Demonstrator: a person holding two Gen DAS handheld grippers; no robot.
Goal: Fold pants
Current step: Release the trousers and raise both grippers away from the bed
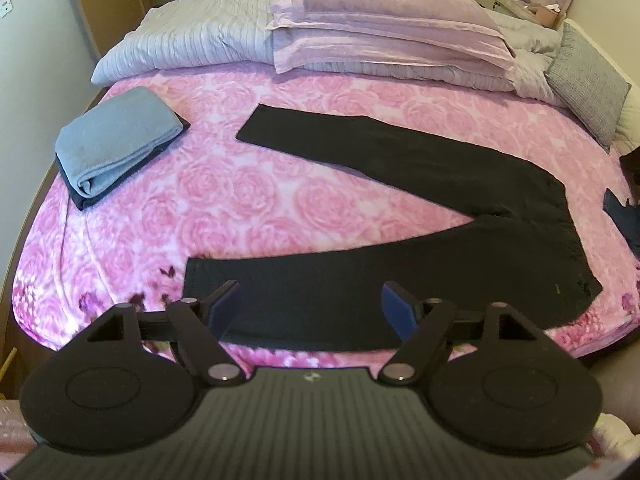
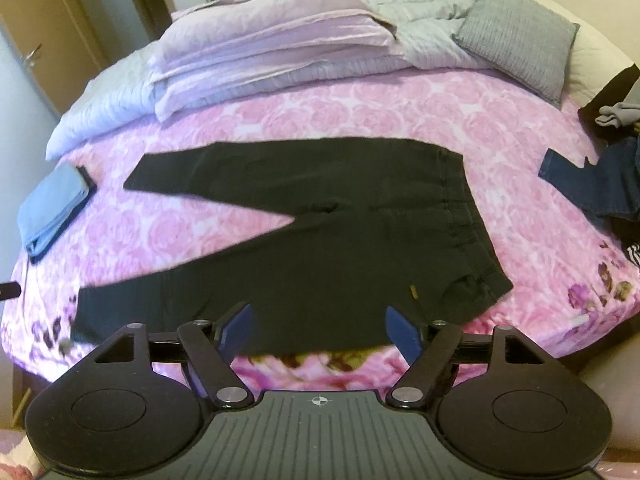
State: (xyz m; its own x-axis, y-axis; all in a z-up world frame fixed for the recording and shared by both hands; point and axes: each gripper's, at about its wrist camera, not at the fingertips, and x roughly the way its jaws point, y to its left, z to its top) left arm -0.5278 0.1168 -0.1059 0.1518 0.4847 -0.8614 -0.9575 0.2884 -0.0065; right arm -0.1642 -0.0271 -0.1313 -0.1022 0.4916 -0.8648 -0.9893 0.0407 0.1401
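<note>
Blue folded towel (image 1: 116,140) beside pants (image 1: 400,220)

Pink floral bed (image 1: 248,184); black pants (image 1: 400,220) flat; folded blue towel (image 1: 112,140).

Both my wrist cameras look steeply down from near the bed's edge toward 12 o'clock, sharing the spread black cotton pants (image 1: 400,208) (image 2: 320,216) on the pink rose-print bed (image 1: 200,184) (image 2: 400,112).

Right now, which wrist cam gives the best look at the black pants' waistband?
Right wrist. The waistband sits near centre there, its stitched band readable down to the corner by the small yellow tag. In the left wrist view the waistband lies toward the right edge, darker and distorted, with little seam detail.
</note>
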